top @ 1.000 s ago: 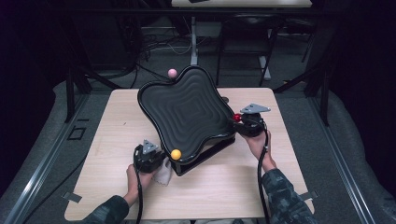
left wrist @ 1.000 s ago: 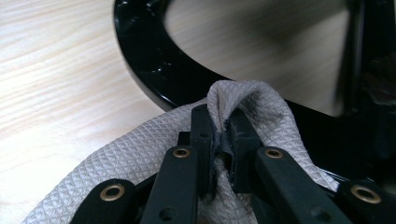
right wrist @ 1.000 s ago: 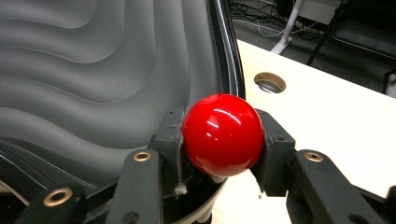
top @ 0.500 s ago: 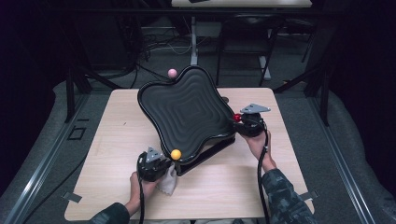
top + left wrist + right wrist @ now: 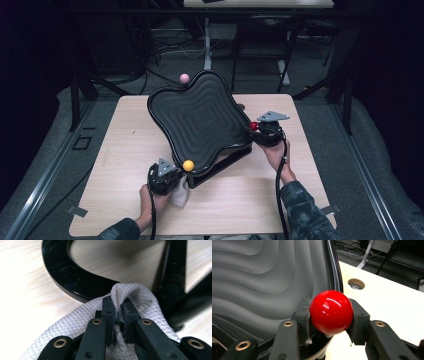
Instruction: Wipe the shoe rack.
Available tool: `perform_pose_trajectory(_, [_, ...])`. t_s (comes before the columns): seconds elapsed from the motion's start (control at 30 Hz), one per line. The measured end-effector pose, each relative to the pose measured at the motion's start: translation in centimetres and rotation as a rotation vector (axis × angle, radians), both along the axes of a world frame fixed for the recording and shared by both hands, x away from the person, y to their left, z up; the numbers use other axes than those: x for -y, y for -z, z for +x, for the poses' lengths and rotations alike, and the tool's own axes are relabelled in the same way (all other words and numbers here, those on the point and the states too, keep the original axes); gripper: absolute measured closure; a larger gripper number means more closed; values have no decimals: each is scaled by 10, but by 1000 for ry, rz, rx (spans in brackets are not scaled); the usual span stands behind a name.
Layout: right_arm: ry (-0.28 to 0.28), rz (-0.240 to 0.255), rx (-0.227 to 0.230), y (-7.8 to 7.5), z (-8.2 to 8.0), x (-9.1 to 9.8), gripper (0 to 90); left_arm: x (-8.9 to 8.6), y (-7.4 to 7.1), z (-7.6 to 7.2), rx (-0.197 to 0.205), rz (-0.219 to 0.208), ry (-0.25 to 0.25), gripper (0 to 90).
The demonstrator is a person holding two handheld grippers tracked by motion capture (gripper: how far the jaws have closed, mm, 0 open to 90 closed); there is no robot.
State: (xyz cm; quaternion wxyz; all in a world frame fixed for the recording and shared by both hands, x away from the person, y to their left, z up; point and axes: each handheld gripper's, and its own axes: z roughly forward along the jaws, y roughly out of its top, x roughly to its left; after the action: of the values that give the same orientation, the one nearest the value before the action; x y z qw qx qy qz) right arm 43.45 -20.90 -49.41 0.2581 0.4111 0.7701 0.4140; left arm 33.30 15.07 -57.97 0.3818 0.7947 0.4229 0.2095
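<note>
Left tool point(image 5: 117, 322) clamped on cloth point(image 5: 140, 300); right tool point(image 5: 330, 315) clamped on red knob point(image 5: 330, 312).

Cloth pinched at a fold, just beside black frame point(image 5: 65, 275) under wavy black tray point(image 5: 200, 117), low at near-left corner on surface point(image 5: 120, 150). Red knob held at tray's right rim, tray tilted. Orange knob point(image 5: 188, 165) and pink knob point(image 5: 184, 78) untouched. Wiping judged early: frame reached, tray top apparently still to do. No readable labels or writing.

The left gripper point(image 5: 170, 181) with its cloth point(image 5: 179, 196) has seemingly slid nearer.
</note>
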Motion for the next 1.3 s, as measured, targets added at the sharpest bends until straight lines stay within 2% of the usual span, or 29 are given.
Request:
perform_pose_trajectory(0.17, [1,0,0,0,0,0,594,-5,0,11,6,18,-23,832])
perform_pose_trajectory(0.27, [1,0,0,0,0,0,594,-8,0,16,6,14,-37,832])
perform_pose_trajectory(0.4, [1,0,0,0,0,0,594,-15,0,30,-7,-1,-62,831])
perform_pose_trajectory(0.7, [1,1,-1,0,0,0,593,-24,0,50,-12,-3,-93,831])
perform_pose_trajectory(0.87, [2,1,-1,0,0,0,593,-29,0,69,-11,1,-120,832])
perform_pose_trajectory(0.97, [4,1,-2,0,0,0,592,-30,-2,72,-10,-2,-125,830])
perform_pose_trajectory(1.1, [13,-4,-9,-1,0,-1,585,-34,-9,67,4,-9,-134,829])
perform_pose_trajectory(1.2, [14,-4,-19,-2,0,-2,535,-40,-15,63,8,-11,-144,829])
perform_pose_trajectory(1.3, [33,-21,-21,-3,-1,-4,463,-49,-21,58,20,-30,-156,829])
